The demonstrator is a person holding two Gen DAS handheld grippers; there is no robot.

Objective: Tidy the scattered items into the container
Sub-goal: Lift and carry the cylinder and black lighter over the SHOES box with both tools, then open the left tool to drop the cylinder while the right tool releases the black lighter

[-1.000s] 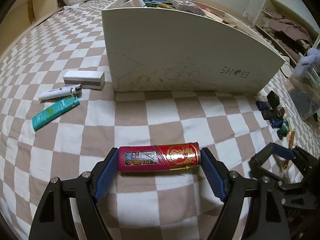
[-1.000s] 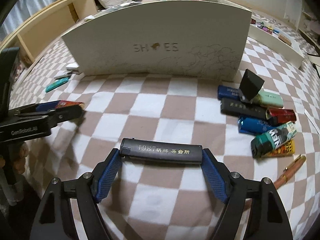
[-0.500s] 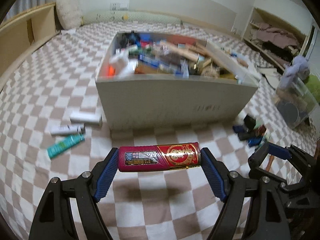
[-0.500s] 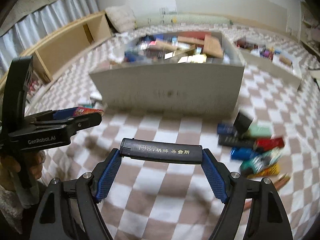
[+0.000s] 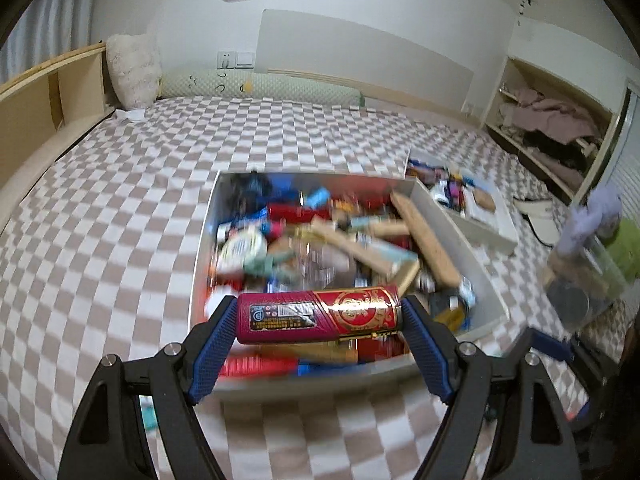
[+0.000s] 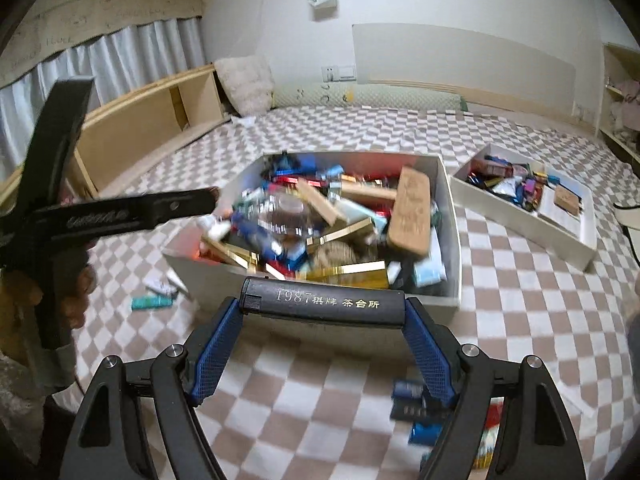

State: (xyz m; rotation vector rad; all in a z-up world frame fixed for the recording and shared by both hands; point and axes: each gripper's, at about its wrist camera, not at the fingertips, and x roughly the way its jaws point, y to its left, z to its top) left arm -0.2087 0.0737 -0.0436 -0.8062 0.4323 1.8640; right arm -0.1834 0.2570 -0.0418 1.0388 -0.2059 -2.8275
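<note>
Both grippers carry lighters above the white box (image 5: 488, 280), which sits heaped on the checkered bed. The left gripper (image 5: 318, 316) clamps a red lighter (image 5: 318, 314) endwise; the right gripper (image 6: 322, 304) clamps a black lighter (image 6: 322, 303) printed "1987" with Chinese characters. Best to bring each well past the near wall before letting go (the heap is high, so things may slide off). More lighters (image 6: 416, 412) lie outside.
</note>
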